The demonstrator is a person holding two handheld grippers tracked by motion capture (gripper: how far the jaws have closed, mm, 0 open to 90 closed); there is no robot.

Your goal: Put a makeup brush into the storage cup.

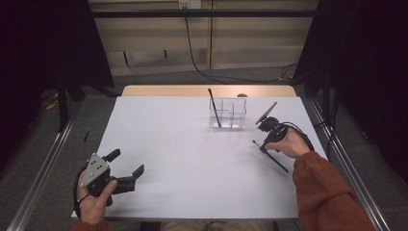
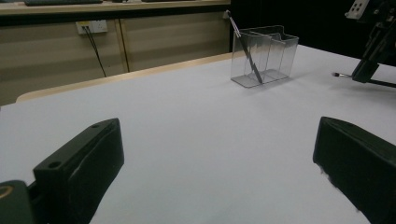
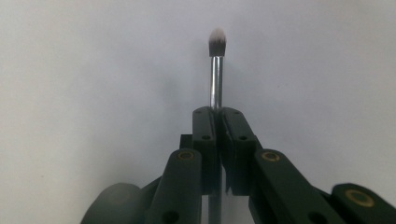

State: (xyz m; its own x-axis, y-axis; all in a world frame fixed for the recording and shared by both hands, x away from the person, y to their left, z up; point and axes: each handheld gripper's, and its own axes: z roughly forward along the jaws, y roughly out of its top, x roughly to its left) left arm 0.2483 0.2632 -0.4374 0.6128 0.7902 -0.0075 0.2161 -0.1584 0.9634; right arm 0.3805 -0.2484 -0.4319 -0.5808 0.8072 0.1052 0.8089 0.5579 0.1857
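Right now my right tool [image 3: 217, 112] has its two black jaws pressed together on a makeup brush [image 3: 216, 70], clamped on the shaft with nothing of a gap left between them. Seen along the right gripper view, the brush is slim: a shiny silver metal ferrule runs up out of the jaws and ends in a small rounded tuft of bristles, pale at the tip and darker at the base. Its dark thin handle carries on behind the jaws. From the high view the brush [image 1: 270, 155] lies at a slant on the white bench [image 1: 192, 159], near the right edge, with my right hand [image 1: 291, 143] wrapped round the tool [image 1: 263, 147] and an orange sleeve [image 1: 327, 192] behind it.

My left tool [image 1: 129, 169] sits at the near left corner of the bench, held in my left hand [image 1: 94, 197], its jaws spread wide with nothing between them; in the left gripper view bare white bench shows between the two black fingers [image 2: 79, 170].

Counting: two brushes in all. One is in my right tool; the second brush [image 1: 214, 108], dark and thin, stands tilted in a clear plastic organiser [image 1: 231, 114] at the far side of the bench, well apart from both hands. There is one organiser, divided into compartments, and the standing brush leans in its left end as the high view has it.
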